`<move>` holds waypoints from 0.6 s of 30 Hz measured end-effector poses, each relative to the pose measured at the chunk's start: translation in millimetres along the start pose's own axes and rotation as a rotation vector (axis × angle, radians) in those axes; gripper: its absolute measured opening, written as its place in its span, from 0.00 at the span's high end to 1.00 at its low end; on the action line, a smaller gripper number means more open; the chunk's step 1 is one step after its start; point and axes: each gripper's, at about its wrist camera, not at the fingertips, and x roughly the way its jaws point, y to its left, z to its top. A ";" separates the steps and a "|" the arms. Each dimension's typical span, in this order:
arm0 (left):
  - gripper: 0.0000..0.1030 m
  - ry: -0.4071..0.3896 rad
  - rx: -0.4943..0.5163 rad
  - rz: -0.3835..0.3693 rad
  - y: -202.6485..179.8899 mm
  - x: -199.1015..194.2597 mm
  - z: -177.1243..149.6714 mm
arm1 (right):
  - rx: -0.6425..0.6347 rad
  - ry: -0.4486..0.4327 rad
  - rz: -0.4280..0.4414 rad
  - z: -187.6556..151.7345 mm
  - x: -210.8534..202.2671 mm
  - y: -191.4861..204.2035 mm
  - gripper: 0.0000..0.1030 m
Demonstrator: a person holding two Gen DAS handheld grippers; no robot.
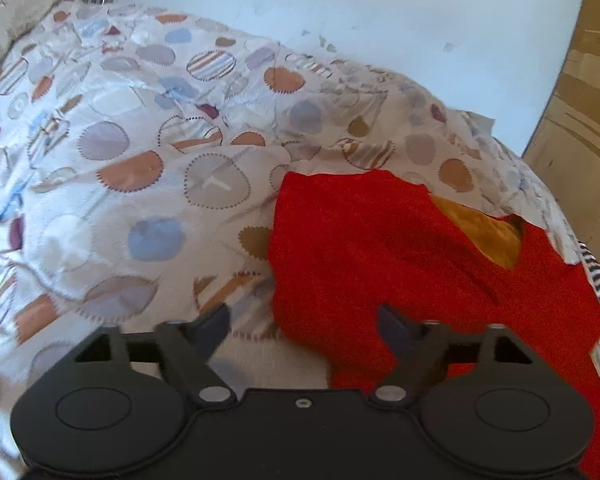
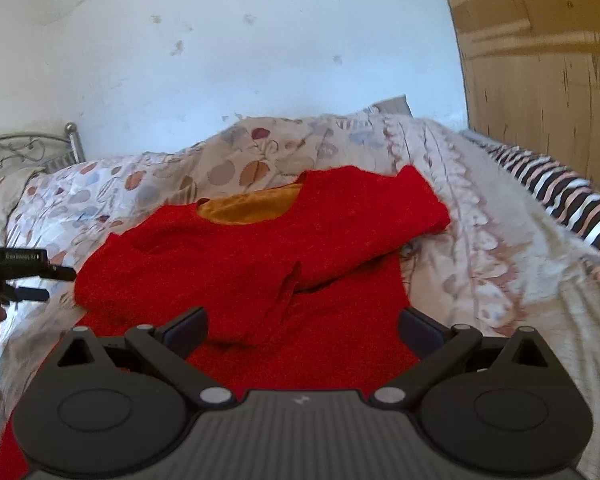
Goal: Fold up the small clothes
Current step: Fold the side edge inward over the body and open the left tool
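Red knit top (image 2: pixel 260 264) is spread on the patterned duvet (image 1: pixel 140 168), sleeve folded across; both the left gripper (image 1: pixel 304 320) and right gripper (image 2: pixel 302 326) are held wide and empty, so loose knit could be bunched if only one layer is pinched

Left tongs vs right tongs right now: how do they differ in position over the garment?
The left tongs sit at the edge of the red sweater, one finger over the patterned bedspread and the other over red fabric. The right tongs sit fully over the sweater, with red knit between both fingers. In the right wrist view the left tongs appear at the sweater's left side. Shared: both are open and grip nothing.
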 end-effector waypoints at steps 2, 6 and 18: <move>0.09 -0.010 0.022 -0.001 -3.1 -17.7 -11.2 | -0.041 -0.009 -0.021 -6.8 -20.3 -0.4 0.00; 0.05 -0.010 0.077 0.004 -8.1 -53.1 -39.8 | -0.073 0.001 -0.054 -22.1 -57.7 -7.1 0.00; 0.01 0.024 0.163 0.020 -18.7 -141.6 -119.8 | -0.135 0.014 -0.137 -67.1 -145.4 -17.8 0.00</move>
